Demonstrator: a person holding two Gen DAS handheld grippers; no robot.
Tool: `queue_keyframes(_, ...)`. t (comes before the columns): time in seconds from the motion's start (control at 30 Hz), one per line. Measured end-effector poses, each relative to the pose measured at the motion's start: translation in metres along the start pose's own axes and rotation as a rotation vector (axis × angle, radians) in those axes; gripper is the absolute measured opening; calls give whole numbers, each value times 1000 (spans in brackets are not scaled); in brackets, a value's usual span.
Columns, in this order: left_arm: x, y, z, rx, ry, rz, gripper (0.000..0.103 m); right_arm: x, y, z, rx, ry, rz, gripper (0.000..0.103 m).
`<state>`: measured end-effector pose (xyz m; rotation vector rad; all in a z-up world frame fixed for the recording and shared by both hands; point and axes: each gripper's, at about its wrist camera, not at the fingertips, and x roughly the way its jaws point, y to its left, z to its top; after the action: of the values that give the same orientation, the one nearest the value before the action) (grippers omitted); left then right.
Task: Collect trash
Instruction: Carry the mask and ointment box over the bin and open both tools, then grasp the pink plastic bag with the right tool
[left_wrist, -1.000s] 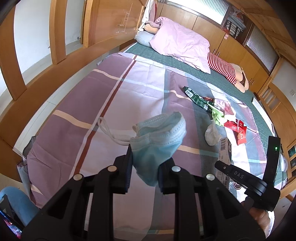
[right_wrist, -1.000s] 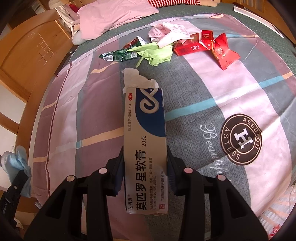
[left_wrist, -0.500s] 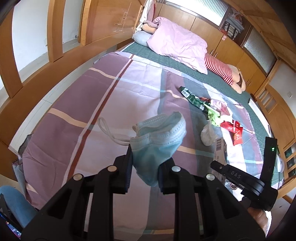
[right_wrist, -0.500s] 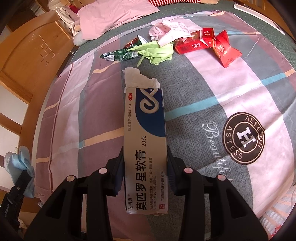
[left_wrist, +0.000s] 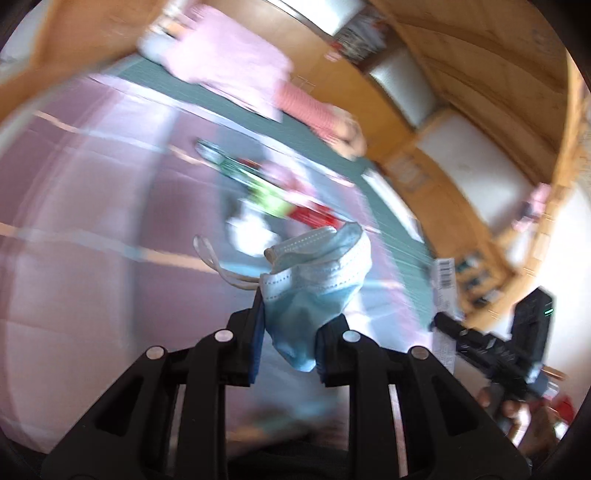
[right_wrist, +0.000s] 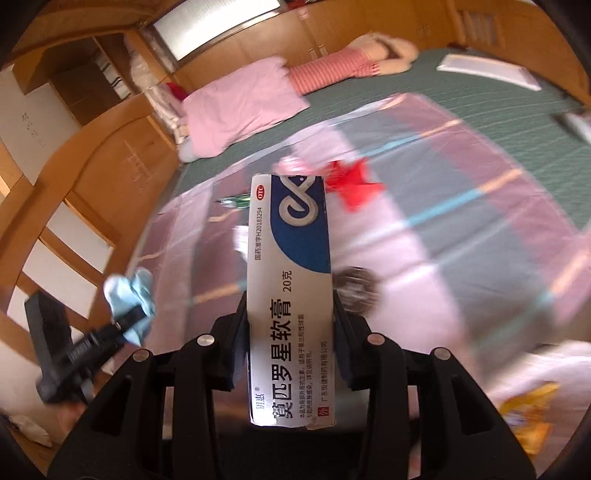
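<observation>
My left gripper (left_wrist: 290, 332) is shut on a crumpled blue face mask (left_wrist: 317, 273) and holds it in the air above the bed. My right gripper (right_wrist: 290, 325) is shut on a white and blue ointment box (right_wrist: 290, 280) and holds it upright above the bed. The mask also shows in the right wrist view (right_wrist: 129, 299), and the box in the left wrist view (left_wrist: 445, 291). More trash lies on the striped bedspread (left_wrist: 74, 206): a green wrapper (left_wrist: 221, 162), a white tissue (left_wrist: 251, 236) and red packets (right_wrist: 351, 184). Both views are blurred.
A pink pillow (right_wrist: 240, 107) and a red-striped doll (right_wrist: 343, 66) lie at the head of the bed. A wooden bed frame (right_wrist: 74, 206) runs along the left. A yellow packet (right_wrist: 532, 413) shows at the lower right, off the bed.
Both grippers have lifted and swung back from the bed, still holding the mask and the box. The views tilt up towards the wardrobes and blur with motion.
</observation>
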<state>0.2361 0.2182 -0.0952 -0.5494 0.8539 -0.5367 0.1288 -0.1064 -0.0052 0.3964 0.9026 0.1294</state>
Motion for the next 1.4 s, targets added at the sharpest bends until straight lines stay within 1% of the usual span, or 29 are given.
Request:
queue_keyframes(0.03,8,-17,-8,17,43,-71,23,-18,-18,-7,-9,7,-44,40)
queue_keyframes(0.1,21,-47,-24,79,109,-152,23,-43,-46,-25,-19,19,-149,40)
queue_keyframes(0.13,26,-60,-32,107,137,-177,23,-55,-63,-37,-24,41,-223,40)
queue_keyframes(0.2,45,-100,-58,192,230,-248,23,-70,-89,-58,-6,84,-309,46)
queue_keyframes(0.23,51,-114,-66,221,258,-268,23,-78,-104,-69,21,105,-330,50)
queue_keyframes(0.27,59,-133,-77,261,291,-293,23,-86,-118,-77,58,118,-341,60)
queue_keyframes(0.3,64,-148,-86,288,317,-310,23,-94,-129,-83,97,117,-348,64)
queue_keyframes(0.37,79,-181,-108,336,393,-352,23,-117,-153,-88,176,69,-366,66)
queue_keyframes(0.43,95,-208,-137,374,505,-384,25,-141,-168,-87,240,-8,-402,69)
queue_keyframes(0.47,103,-216,-148,387,545,-384,30,-152,-175,-86,270,-50,-416,70)
queue_keyframes(0.53,119,-233,-171,419,612,-382,48,-166,-182,-81,304,-102,-413,70)
queue_keyframes(0.57,127,-237,-180,428,639,-370,67,-170,-183,-79,316,-119,-408,71)
queue_keyframes(0.6,133,-238,-182,423,652,-337,77,-170,-183,-77,321,-130,-403,71)
queue_keyframes(0.67,136,-232,-174,384,651,-288,81,-174,-180,-71,315,-148,-393,75)
queue_keyframes(0.73,132,-218,-150,324,623,-258,87,-169,-174,-60,295,-152,-393,76)
queue_keyframes(0.8,119,-195,-115,264,546,-213,93,-158,-163,-48,274,-153,-373,76)
queue_keyframes(0.83,110,-179,-96,236,495,-176,95,-149,-155,-40,261,-147,-353,77)
queue_keyframes(0.9,88,-138,-55,175,389,-69,96,-126,-133,-22,223,-124,-308,77)
queue_keyframes(0.97,70,-95,-27,113,312,28,97,-93,-106,0,156,-100,-263,77)
queue_keyframes(1.0,59,-65,-12,61,261,103,97,-75,-91,11,122,-89,-245,77)
queue_keyframes(1.03,53,-47,-4,24,231,157,97,-54,-75,23,88,-78,-225,77)
queue_keyframes(1.07,44,-18,6,-33,190,243,97,-32,-58,37,61,-70,-195,77)
queue_keyframes(1.1,35,10,12,-88,161,340,97,-9,-41,51,41,-63,-156,80)
queue_keyframes(1.13,31,28,17,-124,152,412,97,11,-29,65,29,-55,-124,81)
queue_keyframes(1.17,22,51,20,-175,151,505,97,35,-14,79,16,-44,-95,82)
queue_keyframes(1.2,13,70,20,-231,148,550,97,64,3,96,-6,-32,-80,83)
queue_keyframes(1.3,-6,98,22,-348,128,508,97,137,47,139,-142,-6,-113,87)
queue_keyframes(1.33,-13,103,22,-371,122,491,97,167,61,154,-185,8,-139,88)
queue_keyframes(1.4,-19,108,19,-378,124,474,97,223,77,176,-232,33,-218,88)
